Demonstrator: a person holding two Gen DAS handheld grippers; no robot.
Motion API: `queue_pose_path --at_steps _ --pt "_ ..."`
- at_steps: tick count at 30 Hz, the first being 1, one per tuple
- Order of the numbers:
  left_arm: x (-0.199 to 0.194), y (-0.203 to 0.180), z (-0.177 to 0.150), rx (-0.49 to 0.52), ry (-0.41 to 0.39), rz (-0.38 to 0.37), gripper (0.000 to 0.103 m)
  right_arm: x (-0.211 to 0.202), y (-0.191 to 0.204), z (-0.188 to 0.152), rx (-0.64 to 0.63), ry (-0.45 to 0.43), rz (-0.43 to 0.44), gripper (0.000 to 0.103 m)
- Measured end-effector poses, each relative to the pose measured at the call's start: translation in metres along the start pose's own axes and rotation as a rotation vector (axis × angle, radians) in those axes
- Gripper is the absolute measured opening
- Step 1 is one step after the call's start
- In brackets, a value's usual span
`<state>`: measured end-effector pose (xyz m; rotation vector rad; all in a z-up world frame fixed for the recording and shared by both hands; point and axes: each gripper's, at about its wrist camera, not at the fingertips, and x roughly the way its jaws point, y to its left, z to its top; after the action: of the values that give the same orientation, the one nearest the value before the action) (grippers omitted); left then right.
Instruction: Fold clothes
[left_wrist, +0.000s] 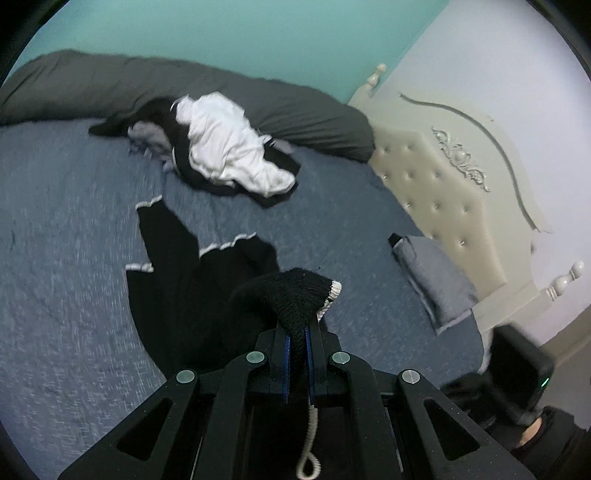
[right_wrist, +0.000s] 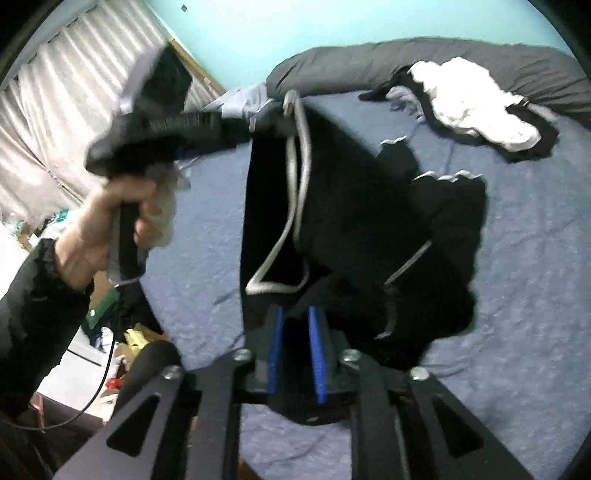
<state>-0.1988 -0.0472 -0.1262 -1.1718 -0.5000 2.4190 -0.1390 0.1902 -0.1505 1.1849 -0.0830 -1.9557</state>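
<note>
A black garment (left_wrist: 177, 295) with white-trimmed hems hangs over the blue bedspread (left_wrist: 74, 221), its lower part resting on the bed. My left gripper (left_wrist: 297, 332) is shut on its waistband, and a white drawstring (left_wrist: 312, 435) dangles back through the jaws. In the right wrist view a hand (right_wrist: 99, 229) holds the left gripper (right_wrist: 273, 118) up at the left, and the garment (right_wrist: 369, 221) drapes from it with the drawstring (right_wrist: 295, 192) looped down. My right gripper (right_wrist: 296, 312) stands low at the garment's edge with its blue pads apart. Black cloth lies loosely between them, unpressed.
A pile of white and black clothes (left_wrist: 229, 147) lies near the far side of the bed, against a long dark grey bolster (left_wrist: 110, 85). A folded grey garment (left_wrist: 436, 280) sits by the cream tufted headboard (left_wrist: 436, 184). Curtains (right_wrist: 74, 92) and floor clutter (right_wrist: 122, 332) lie beyond the bed's left edge.
</note>
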Motion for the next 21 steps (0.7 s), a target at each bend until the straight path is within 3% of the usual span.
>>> queue_pose_path --at_steps 2,4,5,12,21 --pt "0.008 0.006 -0.007 0.0 0.01 -0.003 0.007 -0.009 -0.01 0.007 0.009 -0.035 -0.046 0.033" --pt "0.013 0.008 -0.013 0.0 0.013 -0.021 0.007 -0.015 -0.022 0.015 0.021 -0.069 -0.092 0.051" --pt "0.013 0.008 -0.015 0.002 0.014 -0.024 0.007 -0.016 -0.031 0.022 0.032 -0.08 -0.11 0.053" --pt "0.01 -0.002 -0.025 0.036 0.012 -0.06 0.007 0.023 -0.05 0.049 -0.045 -0.012 -0.202 0.057" --pt "0.007 -0.004 -0.027 0.056 0.018 -0.088 0.007 0.067 -0.056 0.069 -0.131 0.04 -0.144 0.057"
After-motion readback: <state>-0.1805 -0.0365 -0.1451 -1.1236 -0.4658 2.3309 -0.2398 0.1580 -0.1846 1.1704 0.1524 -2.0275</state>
